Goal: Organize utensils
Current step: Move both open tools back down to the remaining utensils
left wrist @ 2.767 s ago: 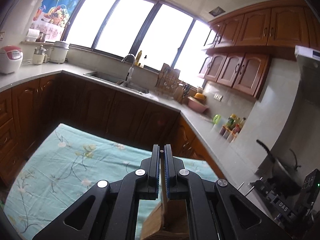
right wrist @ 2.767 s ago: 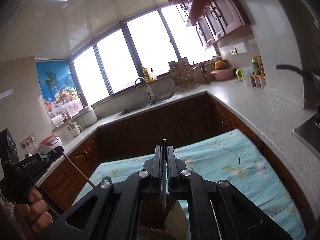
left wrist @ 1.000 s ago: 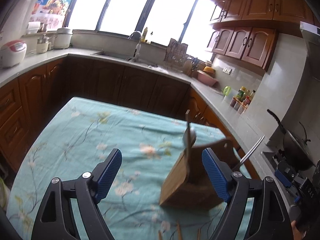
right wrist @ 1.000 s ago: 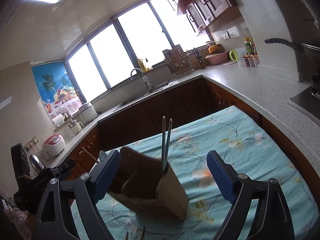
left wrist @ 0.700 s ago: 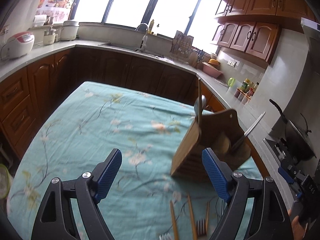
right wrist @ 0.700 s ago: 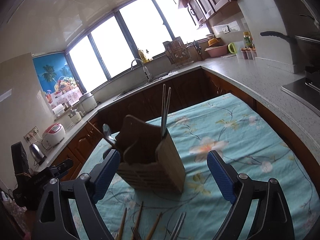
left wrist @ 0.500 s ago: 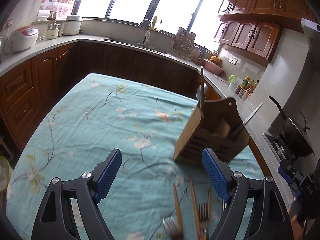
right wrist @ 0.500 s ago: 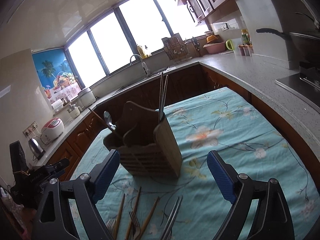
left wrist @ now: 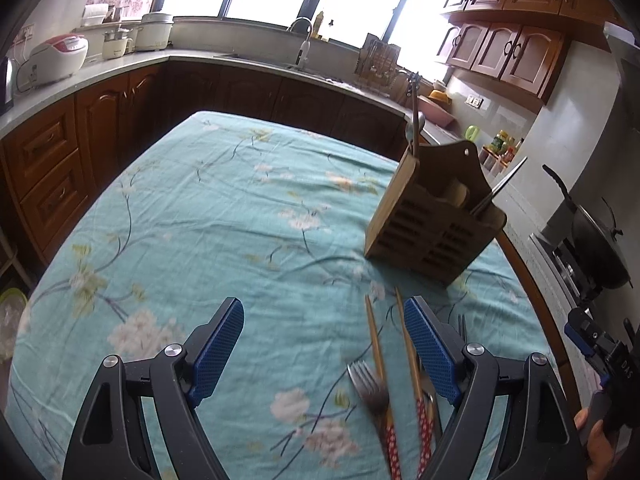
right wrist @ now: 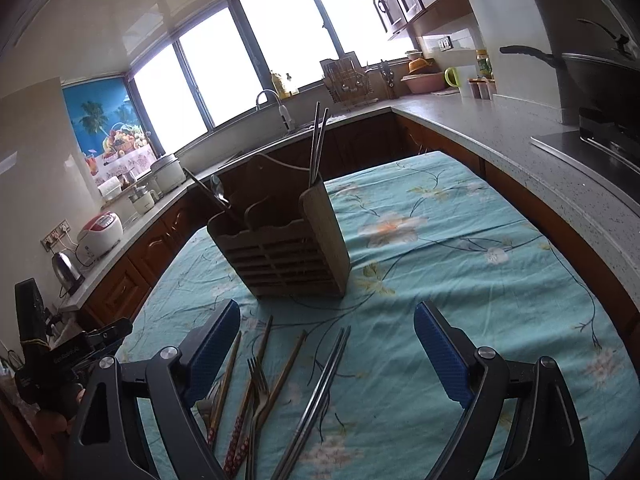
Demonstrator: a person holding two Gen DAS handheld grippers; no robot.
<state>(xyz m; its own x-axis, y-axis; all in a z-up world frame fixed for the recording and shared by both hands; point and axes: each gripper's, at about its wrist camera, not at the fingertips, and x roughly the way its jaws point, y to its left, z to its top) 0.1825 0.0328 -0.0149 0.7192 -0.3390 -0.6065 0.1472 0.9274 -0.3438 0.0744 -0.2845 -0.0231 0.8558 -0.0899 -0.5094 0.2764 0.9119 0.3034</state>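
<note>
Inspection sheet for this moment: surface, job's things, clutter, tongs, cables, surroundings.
Surface: table with teal floral cloth, wrinkled.
Job's things: wooden utensil holder upright, holding metal chopsticks and a spoon; loose on the cloth lie wooden chopsticks, a fork and a metal chopstick pair.
Clutter: nothing seen on the cloth besides these.
Tongs: left tongs open, empty; right tongs open, empty, over the loose utensils.
Cables: a cord at the rice cooker by the wall socket.
Surroundings: kitchen counter, sink tap, windows, wok.
</note>
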